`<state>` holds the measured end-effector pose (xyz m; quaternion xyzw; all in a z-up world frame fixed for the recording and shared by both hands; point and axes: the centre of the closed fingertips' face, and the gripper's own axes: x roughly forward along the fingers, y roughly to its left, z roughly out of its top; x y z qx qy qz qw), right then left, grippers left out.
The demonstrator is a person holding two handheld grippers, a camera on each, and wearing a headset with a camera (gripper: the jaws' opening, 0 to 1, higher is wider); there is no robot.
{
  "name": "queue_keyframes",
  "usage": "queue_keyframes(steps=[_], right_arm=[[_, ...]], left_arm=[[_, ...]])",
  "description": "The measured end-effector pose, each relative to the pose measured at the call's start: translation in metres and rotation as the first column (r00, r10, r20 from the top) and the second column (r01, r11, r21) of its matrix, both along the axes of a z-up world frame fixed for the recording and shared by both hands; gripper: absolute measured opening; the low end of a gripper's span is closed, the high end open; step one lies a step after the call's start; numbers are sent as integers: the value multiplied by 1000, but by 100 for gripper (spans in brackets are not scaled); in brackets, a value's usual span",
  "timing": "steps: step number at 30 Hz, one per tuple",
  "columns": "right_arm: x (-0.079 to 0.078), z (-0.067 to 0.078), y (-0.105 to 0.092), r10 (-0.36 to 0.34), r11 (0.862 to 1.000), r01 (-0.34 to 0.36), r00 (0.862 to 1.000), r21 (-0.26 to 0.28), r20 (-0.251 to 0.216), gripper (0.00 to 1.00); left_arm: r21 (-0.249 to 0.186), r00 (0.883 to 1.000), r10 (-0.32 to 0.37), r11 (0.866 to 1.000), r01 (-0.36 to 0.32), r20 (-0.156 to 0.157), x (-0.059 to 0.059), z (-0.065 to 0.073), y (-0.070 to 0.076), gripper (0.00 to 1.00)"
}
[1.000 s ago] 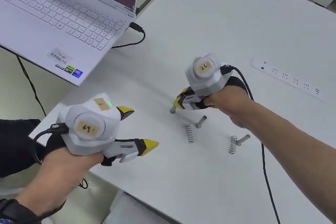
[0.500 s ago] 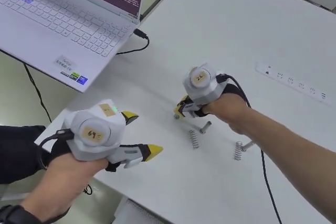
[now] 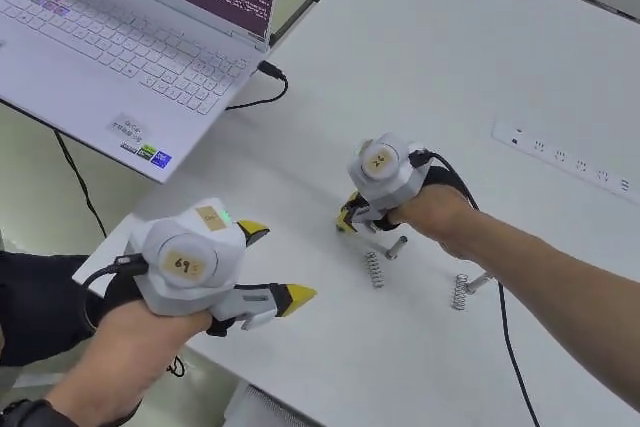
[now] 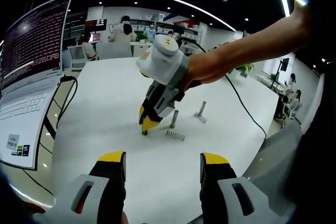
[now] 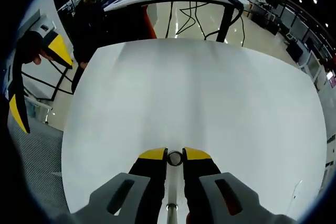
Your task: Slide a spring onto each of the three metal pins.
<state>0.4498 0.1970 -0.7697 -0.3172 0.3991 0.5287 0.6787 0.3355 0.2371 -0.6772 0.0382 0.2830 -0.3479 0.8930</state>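
My right gripper [image 3: 347,222] [image 5: 175,157] is down at the white table [image 3: 430,67], shut on a small metal pin [image 5: 175,158] whose round end shows between the yellow tips. From the left gripper view the right gripper [image 4: 146,126] points down at the tabletop. Just right of it stands a bare pin [image 3: 397,246] [image 4: 174,119], with a loose spring [image 3: 374,269] [image 4: 176,136] lying in front. Further right, another pin [image 3: 476,281] [image 4: 202,108] has a spring [image 3: 460,291] at its base. My left gripper [image 3: 275,262] [image 4: 163,163] hovers open near the table's front edge, holding nothing.
An open laptop [image 3: 120,47] sits at the far left with a black cable [image 3: 255,97] plugged into its side. A white power strip [image 3: 565,159] lies at the right rear. The table's front edge [image 3: 330,397] runs just below my left gripper.
The head camera has shifted, so the whole scene sits lower and to the right. The right gripper stays at the pin, which now sticks out less. The left gripper stays open.
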Motion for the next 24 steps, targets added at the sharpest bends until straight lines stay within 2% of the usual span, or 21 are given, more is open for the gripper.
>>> queue_keyframes(steps=[7,13,18,24], right_arm=[[0,14,-2,3,1000,-4,1000,27,15,20],[-2,31,-10,-8,999,6,999,50,40,26],[-10,42,-15,-14,998,11,999,70,47,30],[-17,58,-29,-26,996,19,996,84,81,32]], left_arm=[[2,1000,6,1000,-6,10,0,6,-2,52],[-6,1000,23,1000,-22,17,-3,14,-4,52],[-5,999,32,999,-32,21,-6,17,-4,52],[-20,997,69,997,-69,25,-10,24,0,52]])
